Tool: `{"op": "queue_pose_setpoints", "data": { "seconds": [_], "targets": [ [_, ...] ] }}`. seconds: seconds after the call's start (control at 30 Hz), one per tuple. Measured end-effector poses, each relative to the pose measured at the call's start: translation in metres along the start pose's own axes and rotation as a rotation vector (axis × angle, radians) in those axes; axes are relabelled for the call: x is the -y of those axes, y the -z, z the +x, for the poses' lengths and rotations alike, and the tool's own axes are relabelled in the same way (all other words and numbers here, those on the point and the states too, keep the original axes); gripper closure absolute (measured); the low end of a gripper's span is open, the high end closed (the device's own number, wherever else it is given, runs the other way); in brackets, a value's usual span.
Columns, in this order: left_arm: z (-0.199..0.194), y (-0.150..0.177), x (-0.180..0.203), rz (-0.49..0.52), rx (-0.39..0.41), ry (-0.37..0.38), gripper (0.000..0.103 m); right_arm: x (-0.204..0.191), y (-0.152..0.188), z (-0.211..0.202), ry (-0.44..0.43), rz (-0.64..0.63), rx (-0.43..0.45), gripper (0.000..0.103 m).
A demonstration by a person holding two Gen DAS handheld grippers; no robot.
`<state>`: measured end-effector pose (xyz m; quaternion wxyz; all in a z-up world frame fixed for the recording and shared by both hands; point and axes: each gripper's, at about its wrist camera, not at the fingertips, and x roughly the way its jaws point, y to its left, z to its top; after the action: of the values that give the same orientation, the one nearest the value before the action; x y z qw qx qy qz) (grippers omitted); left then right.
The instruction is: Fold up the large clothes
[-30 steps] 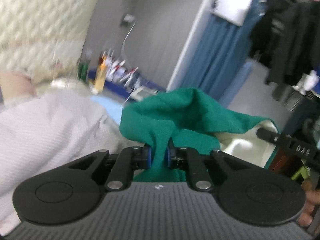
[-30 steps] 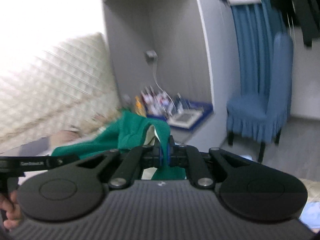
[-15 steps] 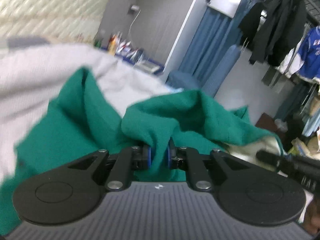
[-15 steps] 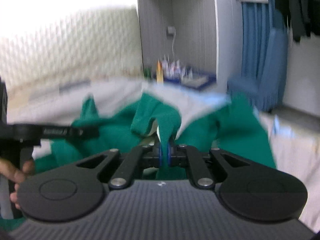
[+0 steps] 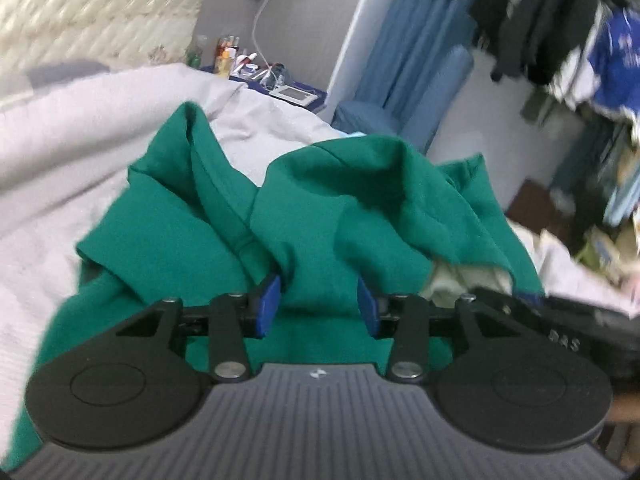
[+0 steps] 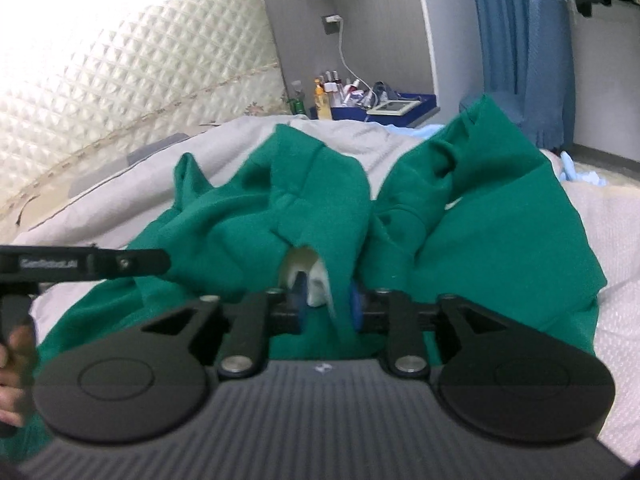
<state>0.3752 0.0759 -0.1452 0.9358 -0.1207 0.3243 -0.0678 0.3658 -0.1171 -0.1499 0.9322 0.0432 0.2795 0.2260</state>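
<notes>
A green garment (image 5: 320, 208) lies bunched in loose folds on a bed (image 5: 60, 128) covered with a pale grey sheet, and both claws sit low over its near edge.

The left claw (image 5: 318, 302) has its jaws opening: the blue pads (image 5: 269, 300) stand apart, with a ridge of the green cloth rising between them. The cloth brushes the left pad at most (the blur makes it hard to say), and the pads are not squeezing it. Just to the right of this claw a pale lining (image 5: 460, 280) shows under the green fabric.

The right claw (image 6: 326, 300) is also opening. Its pads stand a little apart, with a hanging fold of green cloth and a bit of its pale inner side (image 6: 308, 276) between them; the fold hangs loose rather than pinched. In the right wrist view the other tool's black bar (image 6: 84, 264) crosses the left edge, with a person's fingers (image 6: 12, 376) around its handle.

Beyond the garment the bed runs up to a quilted cream headboard (image 6: 132, 80). A blue bedside stand (image 6: 400, 108) carries small bottles (image 6: 324, 96), and a white cable (image 6: 346, 56) hangs from a wall socket above it. A blue chair (image 5: 420, 108) stands by the wall, and dark clothes (image 5: 532, 20) hang at the upper right of the left wrist view.
</notes>
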Motion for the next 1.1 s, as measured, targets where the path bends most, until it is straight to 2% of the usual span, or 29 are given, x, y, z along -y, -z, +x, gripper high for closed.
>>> {"op": "queue_pose_setpoints", "data": {
  "seconds": [0.03, 0.1, 0.2, 0.23, 0.3, 0.47, 0.7, 0.83, 0.93, 0.97, 1.0, 1.03, 1.07, 1.1],
  "targets": [
    [-0.011, 0.001, 0.005, 0.024, -0.002, -0.004, 0.054, -0.002, 0.002, -0.005, -0.002, -0.009, 0.0, 0.065],
    [-0.031, 0.007, 0.009, 0.045, 0.012, -0.014, 0.053, -0.008, 0.003, -0.013, -0.011, -0.019, 0.006, 0.046],
    [-0.055, 0.017, 0.014, 0.042, 0.033, -0.034, 0.048, -0.018, -0.001, -0.029, -0.02, -0.046, 0.052, 0.024],
    [-0.06, 0.02, 0.013, 0.051, 0.043, -0.045, 0.047, -0.022, -0.002, -0.034, -0.019, -0.057, 0.075, 0.022],
    [-0.066, 0.024, 0.009, 0.043, 0.056, -0.059, 0.045, -0.027, -0.006, -0.04, -0.022, -0.075, 0.106, 0.021],
    [-0.063, 0.029, -0.006, 0.017, 0.066, -0.034, 0.04, -0.041, -0.028, -0.031, -0.008, -0.148, 0.159, 0.021],
    [-0.03, 0.036, -0.029, 0.011, 0.047, -0.053, 0.04, -0.056, -0.069, 0.031, 0.034, -0.184, 0.13, 0.021],
    [-0.016, 0.037, -0.047, -0.064, 0.043, -0.033, 0.04, -0.062, -0.085, 0.076, 0.094, -0.217, 0.092, 0.021],
    [-0.011, 0.035, -0.06, -0.118, 0.058, -0.008, 0.04, -0.059, -0.088, 0.11, 0.128, -0.225, 0.017, 0.022],
    [-0.01, 0.036, -0.064, -0.134, 0.064, -0.006, 0.04, -0.056, -0.087, 0.119, 0.124, -0.212, -0.023, 0.028],
    [-0.008, 0.036, -0.068, -0.151, 0.068, -0.005, 0.04, -0.053, -0.087, 0.127, 0.111, -0.197, -0.069, 0.043],
    [-0.007, 0.035, -0.071, -0.165, 0.07, -0.002, 0.04, -0.051, -0.086, 0.131, 0.1, -0.185, -0.097, 0.053],
    [-0.006, 0.035, -0.075, -0.184, 0.073, 0.003, 0.04, -0.051, -0.085, 0.13, 0.105, -0.182, -0.1, 0.075],
    [-0.005, 0.034, -0.08, -0.205, 0.077, 0.008, 0.04, -0.051, -0.085, 0.123, 0.109, -0.182, -0.082, 0.082]
  ]
}}
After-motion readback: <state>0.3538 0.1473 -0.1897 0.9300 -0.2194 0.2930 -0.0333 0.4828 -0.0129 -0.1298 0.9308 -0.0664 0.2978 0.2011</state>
